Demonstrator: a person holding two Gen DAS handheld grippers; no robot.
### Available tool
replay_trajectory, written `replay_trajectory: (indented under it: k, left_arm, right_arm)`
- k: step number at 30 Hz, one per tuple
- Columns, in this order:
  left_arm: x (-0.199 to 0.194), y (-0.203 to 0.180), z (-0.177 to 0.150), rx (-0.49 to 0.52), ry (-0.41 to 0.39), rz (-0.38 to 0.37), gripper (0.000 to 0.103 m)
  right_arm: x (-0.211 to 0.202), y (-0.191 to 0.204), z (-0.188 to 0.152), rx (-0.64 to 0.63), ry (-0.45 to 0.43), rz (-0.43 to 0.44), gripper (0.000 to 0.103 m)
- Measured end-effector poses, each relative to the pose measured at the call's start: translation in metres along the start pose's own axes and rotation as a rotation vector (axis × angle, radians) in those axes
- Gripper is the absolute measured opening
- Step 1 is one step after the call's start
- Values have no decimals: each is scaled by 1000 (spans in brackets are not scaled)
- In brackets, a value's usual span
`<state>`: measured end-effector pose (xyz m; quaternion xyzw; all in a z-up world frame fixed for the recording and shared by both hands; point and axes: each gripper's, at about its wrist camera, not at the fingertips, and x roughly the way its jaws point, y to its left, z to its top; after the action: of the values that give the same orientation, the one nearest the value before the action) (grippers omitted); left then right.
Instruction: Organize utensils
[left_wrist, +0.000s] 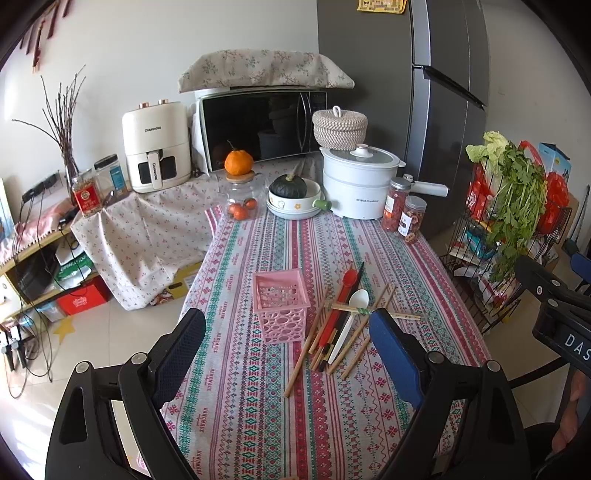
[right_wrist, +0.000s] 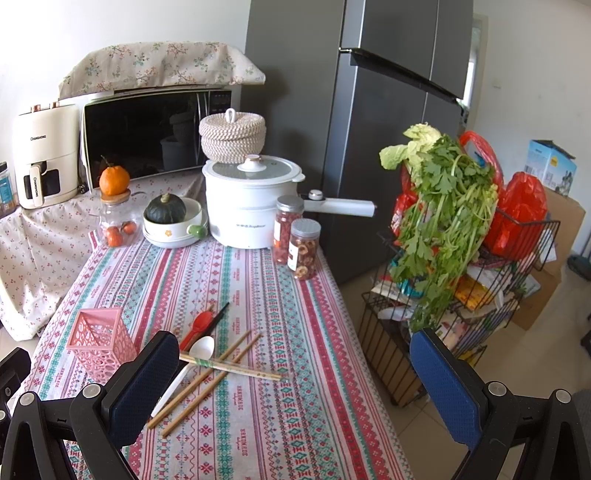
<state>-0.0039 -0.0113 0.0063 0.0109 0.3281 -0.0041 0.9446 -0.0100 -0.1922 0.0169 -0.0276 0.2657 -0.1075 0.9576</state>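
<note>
A pink perforated utensil holder (left_wrist: 280, 308) stands upright on the patterned tablecloth; it also shows in the right wrist view (right_wrist: 100, 343). Beside it lies a loose pile: a red spoon (left_wrist: 341, 299), a white spoon (left_wrist: 352, 317), several wooden chopsticks (left_wrist: 314, 341) and a wrapped chopstick pair (left_wrist: 373, 312). The right wrist view shows the red spoon (right_wrist: 197, 328), the white spoon (right_wrist: 195, 358) and chopsticks (right_wrist: 207, 384). My left gripper (left_wrist: 286, 341) is open and empty, above the table in front of the holder. My right gripper (right_wrist: 295, 365) is open and empty, near the pile.
At the table's far end stand a white electric pot (left_wrist: 356, 181), two snack jars (left_wrist: 404, 214), a bowl with a dark squash (left_wrist: 291, 195) and a glass jar with an orange on it (left_wrist: 240, 192). A wire rack with greens (right_wrist: 454, 258) stands right of the table.
</note>
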Motion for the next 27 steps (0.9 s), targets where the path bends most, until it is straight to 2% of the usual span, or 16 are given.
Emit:
replay_trajectory:
  k: [6,11,19,23,25,27]
  left_arm:
    - [8,-1,1,-9,31,-26,92]
    - [28,-7,14,13,41,-66,92]
    - [99,-25,39,35,241,-175,92]
    - [133,-47,38,27,340,-246,91]
    - [153,-61,37,52,378,-275,86]
    - [177,-79,34,112,418,-279,75]
  right_arm:
    - [7,-5,5,12,11,-4,103]
    - [34,-14,15,19,76,-6,103]
    - [100,-23,31,-7,245,11,103]
    - [140,-36,22,7,351,5,103]
    - [158,-46,10,23,408,15,103]
    - [175,-58,-2,43,470,37,103]
